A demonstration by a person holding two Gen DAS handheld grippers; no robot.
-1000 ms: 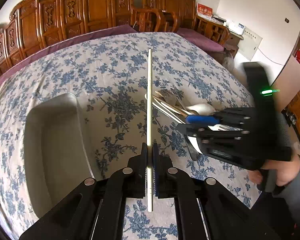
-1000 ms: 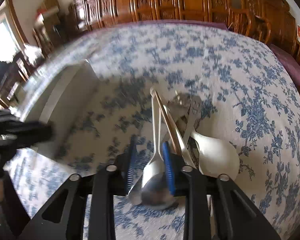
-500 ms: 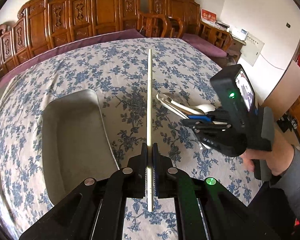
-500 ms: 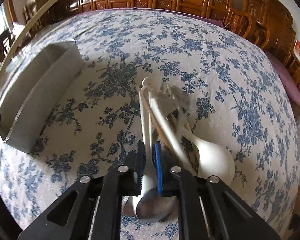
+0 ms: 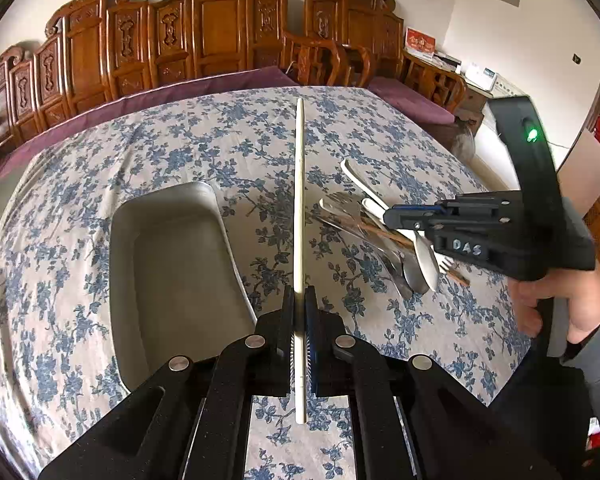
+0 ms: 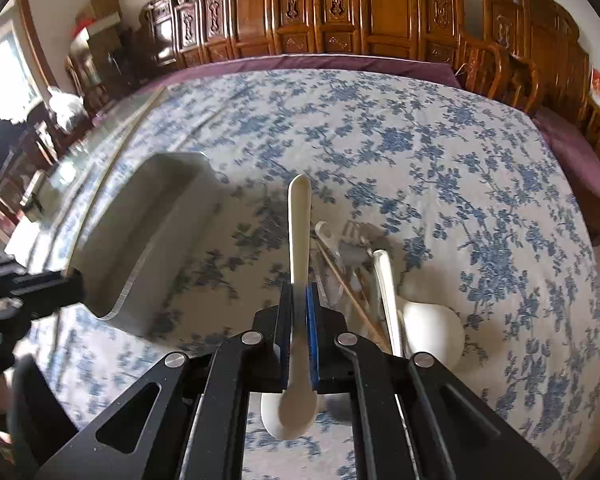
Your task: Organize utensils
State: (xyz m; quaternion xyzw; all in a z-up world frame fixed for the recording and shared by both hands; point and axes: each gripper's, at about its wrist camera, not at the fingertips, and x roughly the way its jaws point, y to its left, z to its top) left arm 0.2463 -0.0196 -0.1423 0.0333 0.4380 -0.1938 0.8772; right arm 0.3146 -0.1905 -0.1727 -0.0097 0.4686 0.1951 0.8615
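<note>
Now, both grippers hold utensils above the floral tablecloth (image 5: 172, 152).

Left gripper (image 5: 300, 344) clamps a pale chopstick (image 5: 299, 208); right gripper (image 6: 299, 344) clamps a white spoon (image 6: 298, 232) above the utensil pile (image 6: 372, 280). Advice: carry each level over the grey tray (image 5: 172, 264), releasing low. Readable lettering: "DAS" on the right gripper's side.
</note>
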